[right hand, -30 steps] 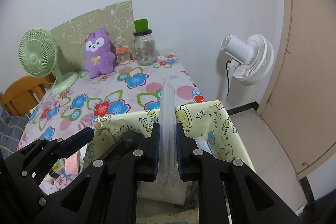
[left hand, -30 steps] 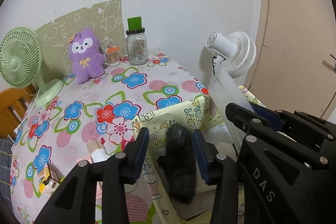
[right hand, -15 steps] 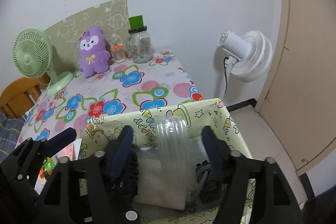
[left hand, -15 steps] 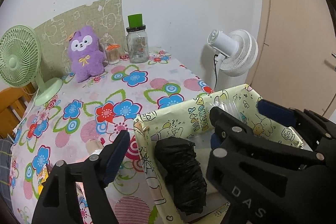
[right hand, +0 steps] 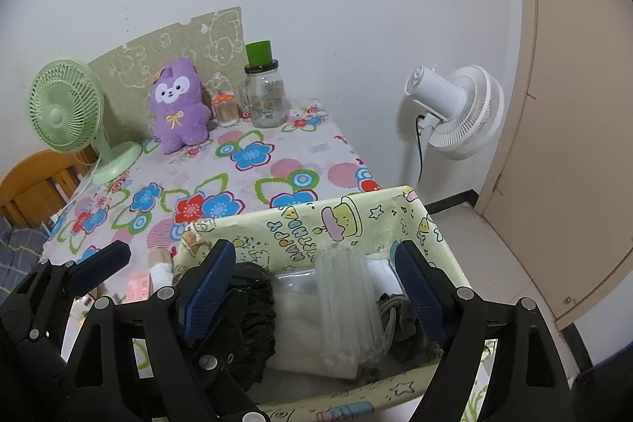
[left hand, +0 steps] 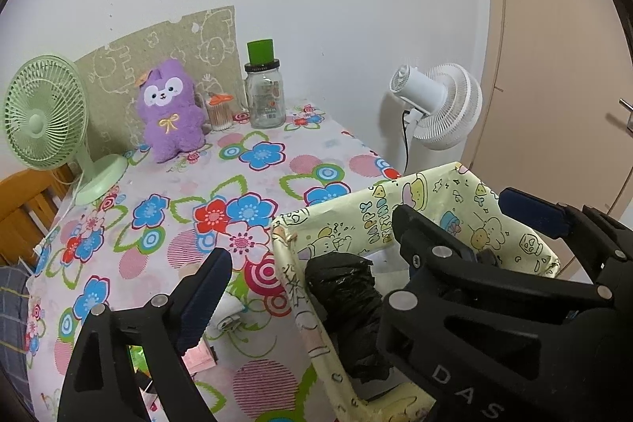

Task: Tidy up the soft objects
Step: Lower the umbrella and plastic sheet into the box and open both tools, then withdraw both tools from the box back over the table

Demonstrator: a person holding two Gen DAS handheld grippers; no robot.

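A yellow cartoon-print box [right hand: 356, 220] stands at the table's near right corner; it also shows in the left wrist view [left hand: 340, 220]. Inside lie a black crumpled bundle [left hand: 348, 299] [right hand: 253, 315], a clear ribbed plastic pack [right hand: 348, 303] on white folded cloth [right hand: 296, 327], and a dark grey item [right hand: 399, 319]. My right gripper [right hand: 316, 287] is open and empty above the box, its jaws on either side of the clear pack. My left gripper [left hand: 308, 263] is open and empty, hovering over the box's left wall. A purple plush toy [left hand: 170, 109] [right hand: 178, 105] sits at the table's back.
A green desk fan [left hand: 47, 117] stands back left. A glass jar with a green cup on top [left hand: 265, 93] and a small orange-lidded jar [left hand: 219, 109] stand at the back. A white fan [left hand: 439, 109] stands right of the table. Small packets [left hand: 198, 354] lie near the front edge.
My right gripper opened and let go of the clear plastic pack, which now rests in the box. My left gripper opened, let go of the black bundle, and drew back.
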